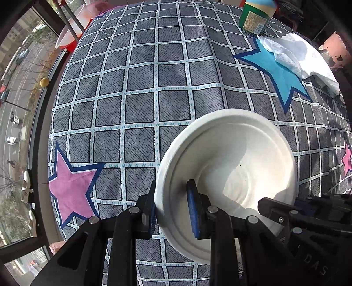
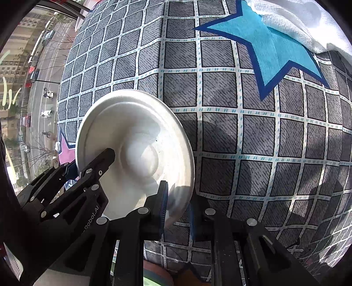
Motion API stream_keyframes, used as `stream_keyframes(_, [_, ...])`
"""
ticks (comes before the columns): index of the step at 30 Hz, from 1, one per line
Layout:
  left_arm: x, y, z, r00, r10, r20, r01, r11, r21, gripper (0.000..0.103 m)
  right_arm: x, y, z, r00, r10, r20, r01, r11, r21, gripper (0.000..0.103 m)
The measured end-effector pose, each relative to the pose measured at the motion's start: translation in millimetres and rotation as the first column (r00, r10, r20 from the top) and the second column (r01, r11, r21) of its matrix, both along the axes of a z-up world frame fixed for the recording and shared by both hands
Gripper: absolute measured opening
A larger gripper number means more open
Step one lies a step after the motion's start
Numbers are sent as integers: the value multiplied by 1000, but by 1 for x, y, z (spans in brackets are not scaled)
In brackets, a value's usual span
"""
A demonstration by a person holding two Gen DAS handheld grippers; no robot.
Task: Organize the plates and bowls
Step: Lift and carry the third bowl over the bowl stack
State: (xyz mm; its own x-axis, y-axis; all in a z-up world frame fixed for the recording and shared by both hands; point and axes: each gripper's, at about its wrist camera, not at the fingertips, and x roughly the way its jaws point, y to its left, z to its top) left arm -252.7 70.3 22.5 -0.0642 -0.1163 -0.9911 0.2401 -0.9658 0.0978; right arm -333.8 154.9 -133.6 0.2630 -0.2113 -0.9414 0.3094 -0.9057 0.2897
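Observation:
A white paper bowl (image 1: 228, 167) is held over the grey checked tablecloth (image 1: 140, 92), tilted toward the cameras. My left gripper (image 1: 172, 209) is shut on its left rim, one blue pad inside, one outside. My right gripper (image 2: 177, 211) is shut on the bowl's (image 2: 136, 140) right rim in the same way. Each wrist view shows the other gripper: the right one sits at the lower right of the left wrist view (image 1: 286, 209), the left one at the lower left of the right wrist view (image 2: 88, 171).
A green-labelled jar (image 1: 256, 16) stands at the far edge, with a crumpled white towel (image 1: 301, 59) to its right over a blue star print. A red and white basin (image 1: 70, 33) sits at the far left. A window runs along the table's left side.

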Motion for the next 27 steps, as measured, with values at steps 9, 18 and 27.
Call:
stream_keyframes(9, [38,77,-9,993,-107,57,107,994,15,29,47,60,-10,993,-92,69,88,995,54,19])
stream_keyframes(18, [71,117,-7,988,-122,100,121,993,17,31,90,81,-12,985,-127,115,120,991,62,19])
stream_keyframes(27, [96,134,24,988,-138,71,139,990,-1,31,126,106,7,985,-147,87,145,989,37,19])
